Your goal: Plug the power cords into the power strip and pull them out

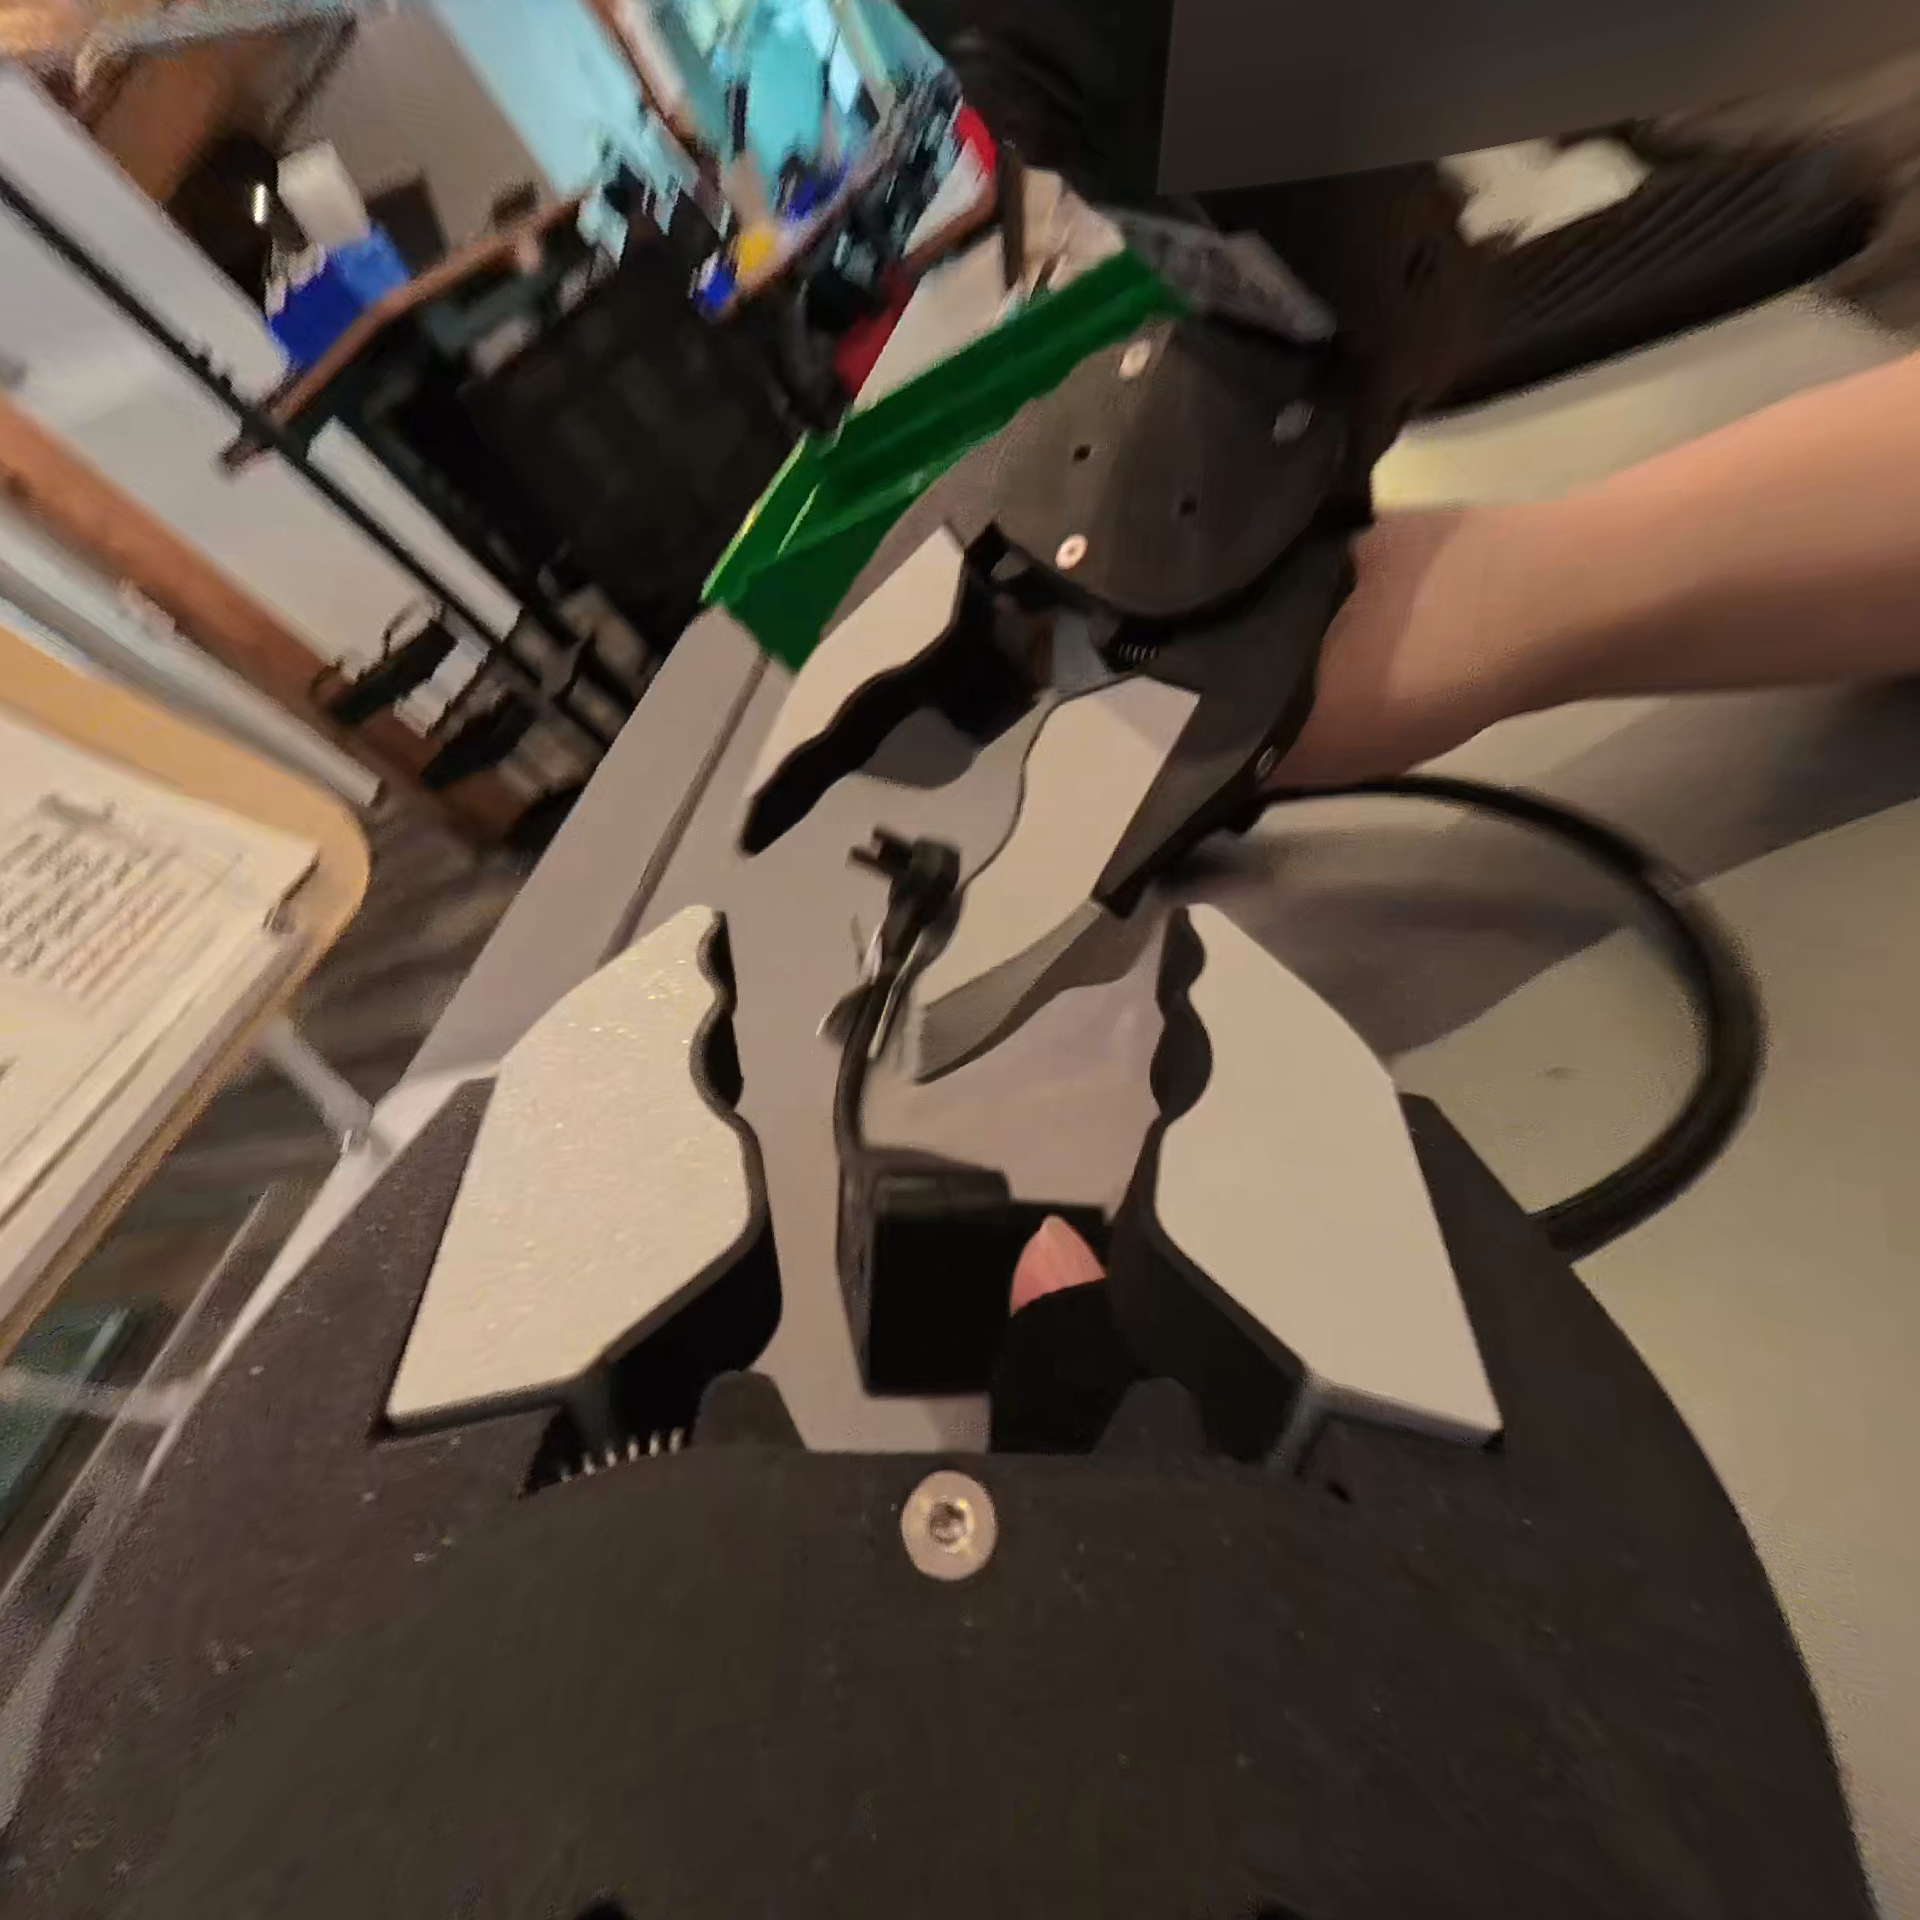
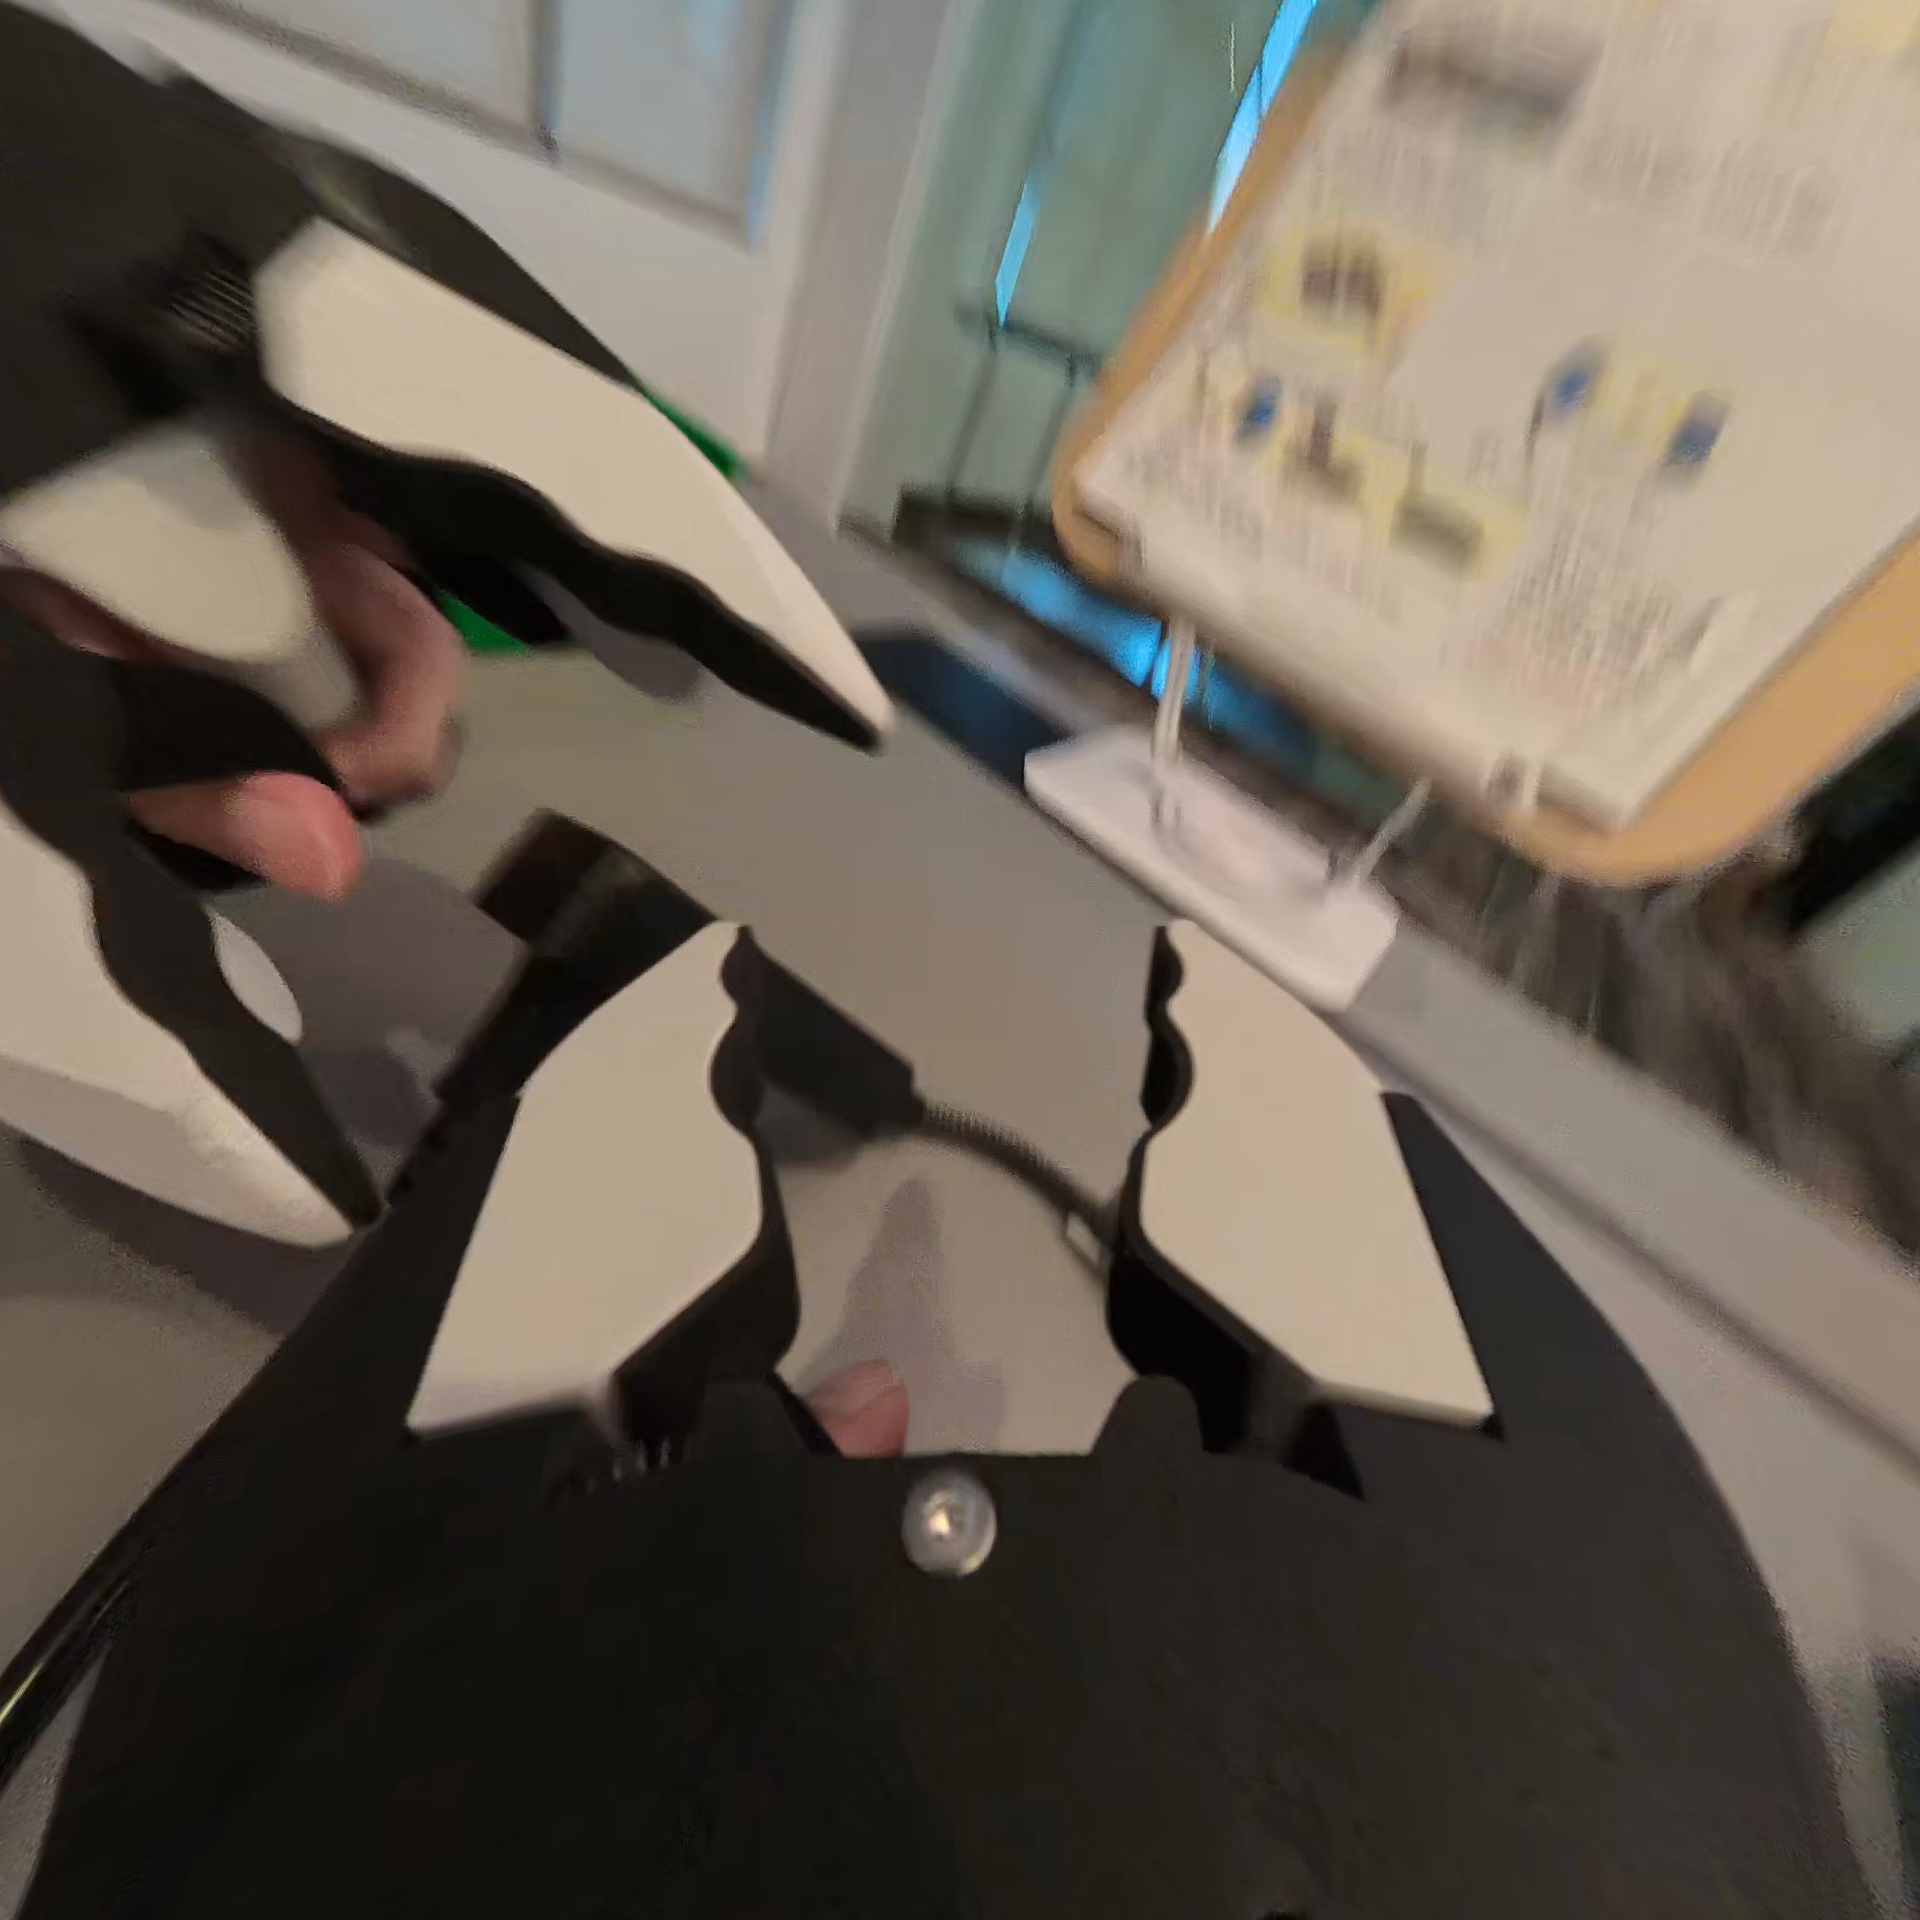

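In the left wrist view my left gripper (image 1: 951, 925) is open. A black adapter block (image 1: 914, 1278) shows between its fingers, untouched. A thin black cord (image 1: 883, 997) runs from the block to a small black plug (image 1: 902, 862) on the grey table (image 1: 1039, 1132). My right gripper (image 1: 842, 951) is open, tilted over that plug, with one finger on each side. In the blurred right wrist view my right gripper (image 2: 945, 935) is open and empty over a black plug body (image 2: 821, 1049) and its cord (image 2: 997, 1153). My left gripper (image 2: 613, 971) is open at the upper left. I see no power strip.
A thick black cable (image 1: 1704, 997) loops on the table at the right. A printed sign on a wooden board (image 2: 1455, 416) stands on a clear stand (image 2: 1216, 862) near the table's edge. Shelves and cluttered desks (image 1: 436, 582) lie beyond the table edge.
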